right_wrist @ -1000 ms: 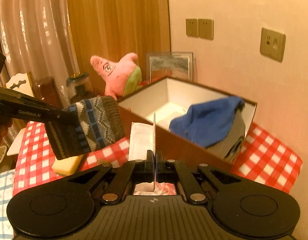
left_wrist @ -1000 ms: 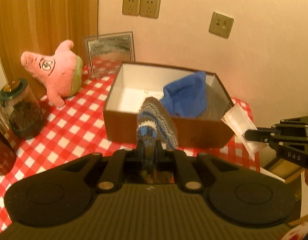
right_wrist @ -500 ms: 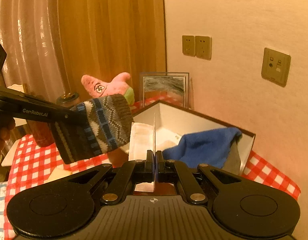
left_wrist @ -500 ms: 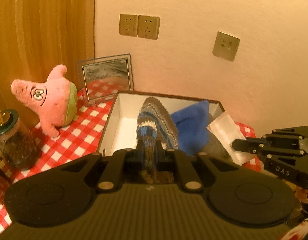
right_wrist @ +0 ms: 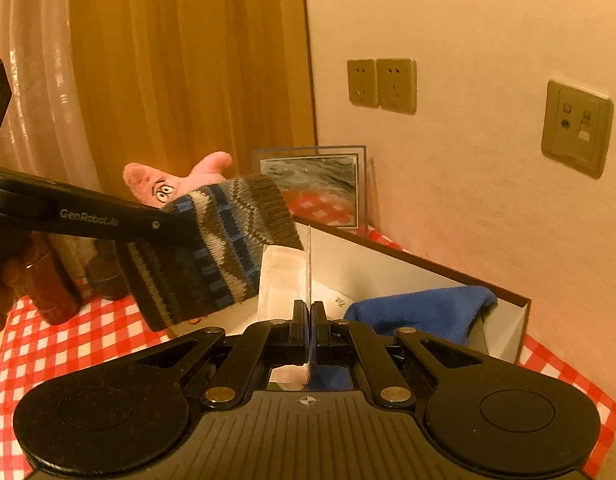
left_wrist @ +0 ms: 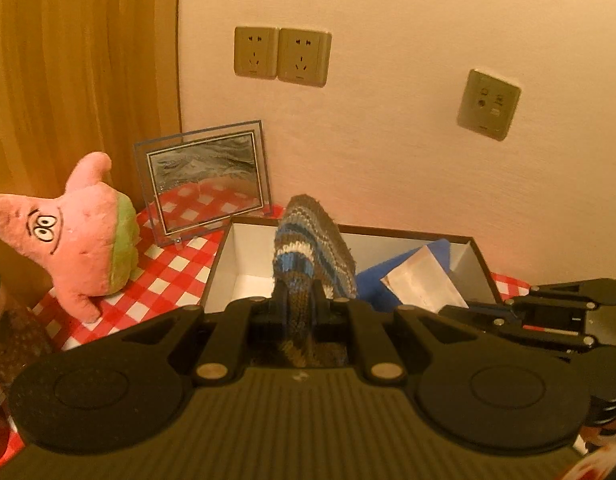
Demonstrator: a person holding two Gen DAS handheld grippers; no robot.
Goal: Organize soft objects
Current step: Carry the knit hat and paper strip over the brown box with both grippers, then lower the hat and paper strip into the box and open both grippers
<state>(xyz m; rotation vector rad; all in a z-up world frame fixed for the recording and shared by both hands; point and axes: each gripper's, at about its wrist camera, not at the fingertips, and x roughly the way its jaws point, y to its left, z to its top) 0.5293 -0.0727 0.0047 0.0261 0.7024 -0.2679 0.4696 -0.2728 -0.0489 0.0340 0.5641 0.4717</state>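
Both loads have been carried from before the box [left_wrist: 474, 258] to above it: the knitted sock [left_wrist: 310, 256] is clamped in the left gripper [left_wrist: 300, 304], the flat white packet [right_wrist: 284, 276] in the right gripper [right_wrist: 309, 320], so release is judged next.

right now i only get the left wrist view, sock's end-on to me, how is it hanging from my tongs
Observer: From the right wrist view, the left tongs pinch the sock near its upper edge. Its patterned body hangs below and beyond the tips, in the air.
Operator: and my other hand, is it gripping properly
Observer: The right tongs are shut on a thin white packet, which stands upright and edge-on between them.
Operator: ok where's room to drop it
Observer: The blue cloth lies at the right end of the box. To its left the white floor shows, with a small printed label on it.
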